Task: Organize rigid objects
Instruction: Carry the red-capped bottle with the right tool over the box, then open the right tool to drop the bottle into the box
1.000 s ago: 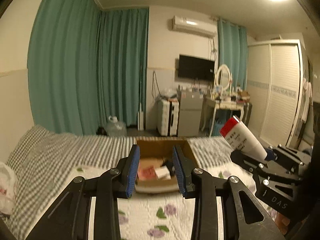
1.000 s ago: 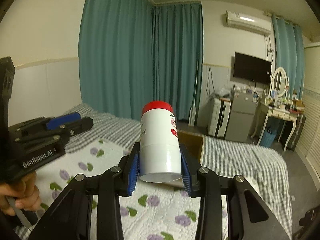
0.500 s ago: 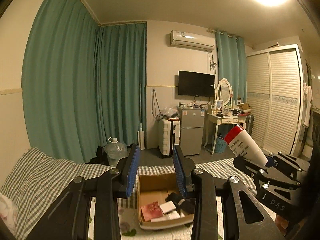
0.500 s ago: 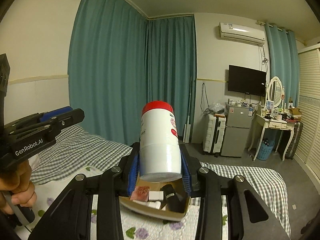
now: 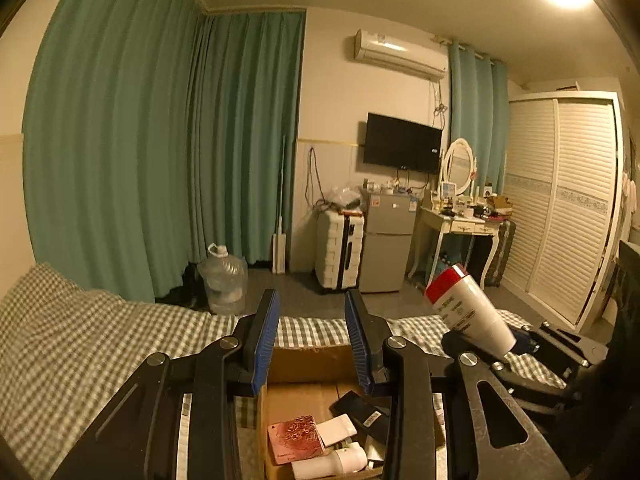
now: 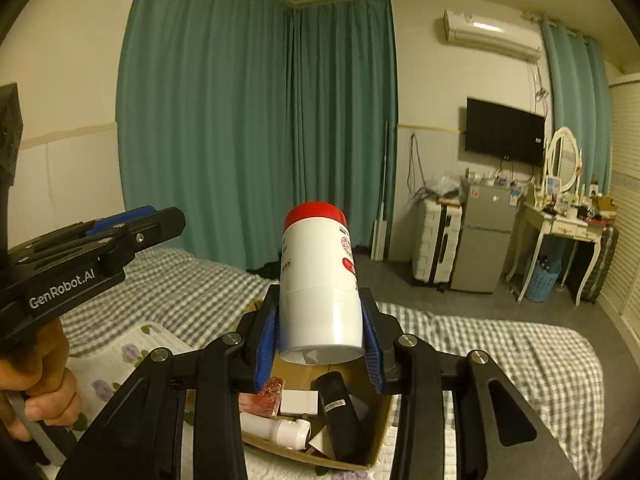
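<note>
My right gripper (image 6: pixel 320 292) is shut on a white canister with a red lid (image 6: pixel 320 272), held upright above an open cardboard box (image 6: pixel 380 432) on the bed. In the left wrist view the canister (image 5: pixel 468 312) leans at the right, over the box's right side. The box (image 5: pixel 312 360) holds a red card pack (image 5: pixel 296 438), a black device (image 6: pixel 338 408), a white tube (image 6: pixel 276 428) and a small white box (image 6: pixel 298 400). My left gripper (image 5: pixel 311 300) hangs over the box's near edge, shut, with nothing between its pads.
The box rests on a bed with a grey checked sheet (image 5: pixel 80 344) and a flowered cover (image 6: pixel 132 348). A hand (image 6: pixel 36 384) grips the left tool. Beyond the bed stand a water jug (image 5: pixel 222 276), a white suitcase (image 5: pixel 338 252), a small fridge (image 5: pixel 386 252) and a dressing table (image 5: pixel 460 224).
Both grippers have moved forward over the bed to the cardboard box, which is now close beneath them. The canister has stayed in the right gripper's grip.
</note>
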`<state>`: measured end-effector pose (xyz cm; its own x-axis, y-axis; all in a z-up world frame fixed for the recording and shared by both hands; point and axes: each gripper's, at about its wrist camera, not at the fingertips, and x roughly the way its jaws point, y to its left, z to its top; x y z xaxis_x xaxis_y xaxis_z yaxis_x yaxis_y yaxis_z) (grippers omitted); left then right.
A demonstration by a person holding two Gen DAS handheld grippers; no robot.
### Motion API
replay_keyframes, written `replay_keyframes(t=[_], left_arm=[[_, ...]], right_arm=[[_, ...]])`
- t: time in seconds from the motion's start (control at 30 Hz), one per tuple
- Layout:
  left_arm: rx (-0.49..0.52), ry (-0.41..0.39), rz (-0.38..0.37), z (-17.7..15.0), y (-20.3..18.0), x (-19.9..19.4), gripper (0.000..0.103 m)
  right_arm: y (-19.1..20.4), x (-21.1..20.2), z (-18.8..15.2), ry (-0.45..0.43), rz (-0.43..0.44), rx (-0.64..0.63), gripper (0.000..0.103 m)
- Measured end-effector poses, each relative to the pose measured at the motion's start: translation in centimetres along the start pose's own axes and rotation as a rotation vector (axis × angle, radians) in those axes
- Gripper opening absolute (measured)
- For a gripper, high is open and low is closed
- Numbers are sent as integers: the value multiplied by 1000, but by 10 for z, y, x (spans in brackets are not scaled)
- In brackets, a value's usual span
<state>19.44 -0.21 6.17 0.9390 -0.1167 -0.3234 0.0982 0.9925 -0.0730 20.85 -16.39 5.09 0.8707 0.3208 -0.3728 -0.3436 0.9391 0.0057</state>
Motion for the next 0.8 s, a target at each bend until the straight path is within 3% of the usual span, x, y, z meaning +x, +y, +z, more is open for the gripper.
replay_keyframes(t=[0.23,0.43,0.8], left_arm=[[-39,96,10,-32,18,63,33],[8,223,29,-68,16,110,33],[35,346,9,-102,2,144,33]], right_arm=[[-13,69,-35,117,21,28,36],[-20,117,-67,221,23,21,36],[-32,157,-116,393,-8,14,37]])
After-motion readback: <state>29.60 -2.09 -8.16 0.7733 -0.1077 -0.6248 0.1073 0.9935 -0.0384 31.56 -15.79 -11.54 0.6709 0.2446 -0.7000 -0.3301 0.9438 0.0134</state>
